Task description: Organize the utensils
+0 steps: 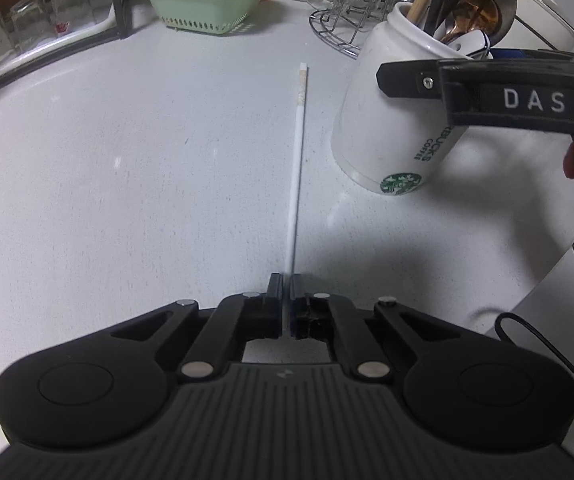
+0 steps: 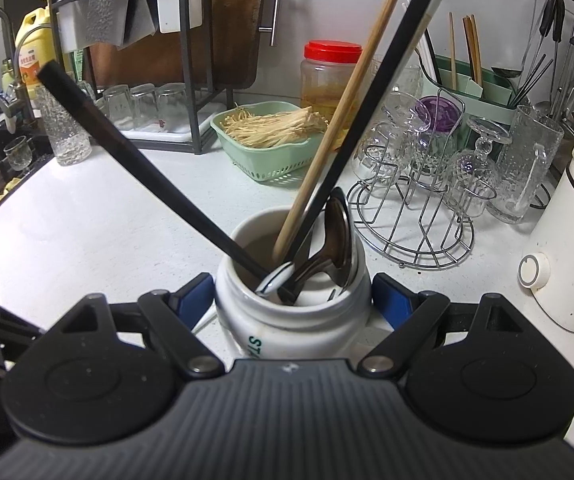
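Counter crowded: green basket (image 2: pixel 271 152), wire glass rack (image 2: pixel 419 216) behind the mug.
Left gripper (image 1: pixel 286 280) clamps a white chopstick (image 1: pixel 297 168) lying on the counter (image 1: pixel 127 180); right gripper (image 2: pixel 291 292) grips the utensil-filled white mug (image 2: pixel 287 316), tilted.

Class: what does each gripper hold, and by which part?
Left gripper: white chopstick, by its near end. Right gripper: white cup, around its body below the rim.
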Available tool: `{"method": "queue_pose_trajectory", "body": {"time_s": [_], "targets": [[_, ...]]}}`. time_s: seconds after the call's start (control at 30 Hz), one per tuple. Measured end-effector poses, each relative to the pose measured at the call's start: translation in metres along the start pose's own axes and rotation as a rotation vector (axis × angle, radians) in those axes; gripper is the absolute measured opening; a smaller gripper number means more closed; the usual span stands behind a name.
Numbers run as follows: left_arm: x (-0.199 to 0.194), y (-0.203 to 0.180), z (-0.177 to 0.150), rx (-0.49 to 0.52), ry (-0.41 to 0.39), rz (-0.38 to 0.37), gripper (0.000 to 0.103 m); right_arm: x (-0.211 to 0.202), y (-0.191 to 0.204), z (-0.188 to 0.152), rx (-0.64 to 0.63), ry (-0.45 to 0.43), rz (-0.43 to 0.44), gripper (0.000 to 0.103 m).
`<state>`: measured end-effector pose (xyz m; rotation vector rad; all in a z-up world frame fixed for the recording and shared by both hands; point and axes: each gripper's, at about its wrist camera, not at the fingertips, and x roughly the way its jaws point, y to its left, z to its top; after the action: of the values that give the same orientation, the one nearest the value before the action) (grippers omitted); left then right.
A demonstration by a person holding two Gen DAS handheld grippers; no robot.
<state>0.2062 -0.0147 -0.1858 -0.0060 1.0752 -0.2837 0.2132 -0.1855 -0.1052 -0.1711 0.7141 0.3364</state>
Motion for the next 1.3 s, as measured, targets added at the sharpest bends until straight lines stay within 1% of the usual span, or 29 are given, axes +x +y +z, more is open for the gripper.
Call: {"method": "queue_pose_trajectory", "body": {"time_s": [0.17, 0.4, 0.53, 0.67, 0.73, 0.8, 0.87, 0.97, 1.07, 1.17, 1.23, 1.27, 1.3], "targets": [[-0.016, -0.002, -0.022, -0.060, 0.024, -0.035, 0.000, 0.000, 0.001, -0.002, -0.011, -0.009, 0.002, 0.088], [-0.034, -0.007, -0.057, -0.139, 0.064, -0.081, 0.000, -0.001, -0.001, -0.002, -0.023, -0.009, 0.014, 0.088], [-0.043, -0.008, -0.067, -0.149, 0.052, -0.083, 0.000, -0.002, -0.001, -0.002, -0.030, -0.011, 0.023, 0.088], [-0.048, -0.006, -0.065, -0.141, 0.016, -0.072, 0.001, -0.002, -0.001, -0.003, -0.031, -0.014, 0.025, 0.088], [-0.046, -0.005, -0.060, -0.125, 0.002, -0.044, 0.004, -0.001, -0.001, -0.003, -0.032, -0.014, 0.027, 0.088], [-0.043, -0.004, -0.054, -0.107, -0.006, -0.037, 0.013, -0.001, -0.001, -0.003, -0.032, -0.013, 0.026, 0.088], [-0.039, -0.006, -0.049, -0.086, -0.021, -0.043, 0.018, -0.001, -0.001, -0.003, -0.031, -0.013, 0.025, 0.088], [-0.029, -0.010, -0.044, -0.055, -0.012, -0.020, 0.018, -0.002, -0.001, -0.003, -0.031, -0.012, 0.022, 0.088], [-0.023, -0.011, -0.040, -0.034, -0.009, -0.018, 0.018, -0.002, 0.000, -0.004, -0.030, -0.014, 0.019, 0.088], [-0.017, -0.014, -0.036, -0.009, -0.005, 0.000, 0.017, -0.001, 0.000, -0.003, -0.029, -0.011, 0.018, 0.088], [-0.015, -0.014, -0.034, -0.010, 0.001, 0.011, 0.012, -0.001, 0.000, -0.003, -0.027, -0.012, 0.016, 0.088], [-0.014, -0.014, -0.033, -0.006, 0.006, 0.020, 0.005, -0.001, 0.000, -0.003, -0.025, -0.013, 0.014, 0.088], [-0.013, -0.015, -0.033, 0.002, 0.010, 0.027, 0.004, -0.001, 0.000, -0.004, -0.024, -0.015, 0.013, 0.088]]}}
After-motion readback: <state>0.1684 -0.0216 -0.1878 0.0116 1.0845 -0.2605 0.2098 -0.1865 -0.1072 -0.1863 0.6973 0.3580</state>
